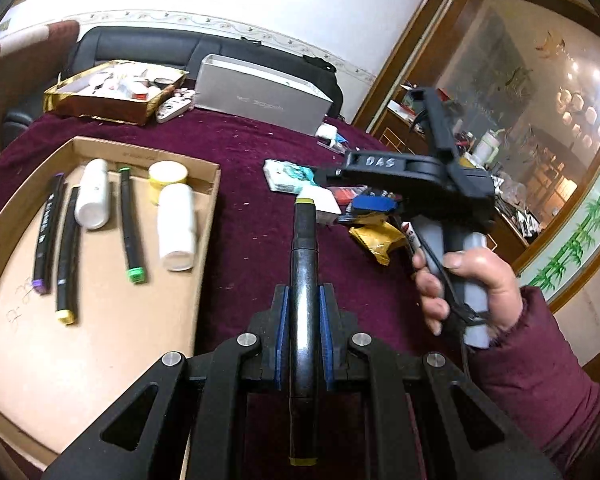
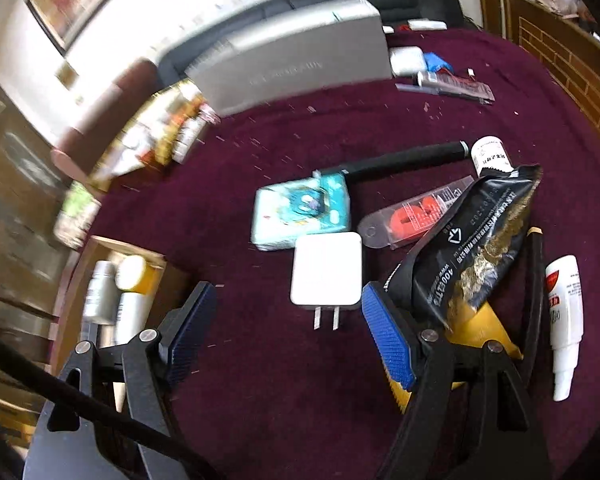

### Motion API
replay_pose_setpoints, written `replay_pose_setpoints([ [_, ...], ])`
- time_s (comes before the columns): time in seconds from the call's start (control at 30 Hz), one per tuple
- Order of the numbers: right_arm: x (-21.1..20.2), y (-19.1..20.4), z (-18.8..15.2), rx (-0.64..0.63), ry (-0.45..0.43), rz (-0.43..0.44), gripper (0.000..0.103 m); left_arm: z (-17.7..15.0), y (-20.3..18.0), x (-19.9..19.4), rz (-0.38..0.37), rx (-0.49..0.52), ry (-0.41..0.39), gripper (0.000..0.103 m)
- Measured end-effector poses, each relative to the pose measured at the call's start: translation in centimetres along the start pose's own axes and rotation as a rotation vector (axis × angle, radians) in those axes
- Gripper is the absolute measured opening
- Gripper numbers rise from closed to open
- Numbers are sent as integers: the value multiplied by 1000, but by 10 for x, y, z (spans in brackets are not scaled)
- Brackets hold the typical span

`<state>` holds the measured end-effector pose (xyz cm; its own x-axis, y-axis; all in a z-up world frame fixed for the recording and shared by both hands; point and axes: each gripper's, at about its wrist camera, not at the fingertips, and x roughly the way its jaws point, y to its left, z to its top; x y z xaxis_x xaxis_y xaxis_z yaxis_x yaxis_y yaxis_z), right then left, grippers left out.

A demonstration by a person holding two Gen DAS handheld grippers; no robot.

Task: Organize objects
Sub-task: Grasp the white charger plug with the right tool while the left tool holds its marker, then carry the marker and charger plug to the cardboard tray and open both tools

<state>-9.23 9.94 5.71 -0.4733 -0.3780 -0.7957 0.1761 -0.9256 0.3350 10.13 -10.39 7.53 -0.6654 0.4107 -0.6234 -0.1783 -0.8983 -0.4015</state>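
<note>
Tabletop (image 1: 240, 140) under a maroon cloth, cluttered toward the far side; a silver case (image 1: 260, 92) stands at the back. Cardboard tray (image 1: 100, 340) lies at the left, holding three markers and three small bottles side by side, their long axes running roughly front to back. Left gripper (image 1: 304, 336) is pressed together on a black marker (image 1: 304, 264) with a yellow-olive cap, pinching it near mid-barrel; the marker's long axis runs straight out along the fingers, cap end forward. The tray sits just left of this gripper, so the marker looks close to parallel with the ones already lying there; a sideways carry to the left seems to be all that is wanted. Right gripper (image 2: 288, 340) is spread wide, nothing between the pads, tilted down over the loose pile. Directly ahead of it lies a white charger (image 2: 326, 270), prongs toward the gripper; a black and gold pouch (image 2: 476, 248) overlaps the right finger's side, a tissue pack (image 2: 300, 212) beyond. Right hand (image 1: 468, 288), in a maroon sleeve, grips the handle upright. The left hand is nearer the tray, the right nearer the pile.
</note>
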Motion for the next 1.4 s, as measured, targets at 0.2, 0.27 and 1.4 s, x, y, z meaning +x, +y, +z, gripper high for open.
replay_pose_setpoints([
  [0.2,22,2,4,-35,49,-155,75,1,24,-6,-20,-47,-9,11],
  [0.27,31,4,6,-50,70,-210,71,1,29,-6,-27,-58,-9,11],
  [1.4,-35,31,-58,-23,42,-4,43,-20,30,-56,31,-87,-51,12],
])
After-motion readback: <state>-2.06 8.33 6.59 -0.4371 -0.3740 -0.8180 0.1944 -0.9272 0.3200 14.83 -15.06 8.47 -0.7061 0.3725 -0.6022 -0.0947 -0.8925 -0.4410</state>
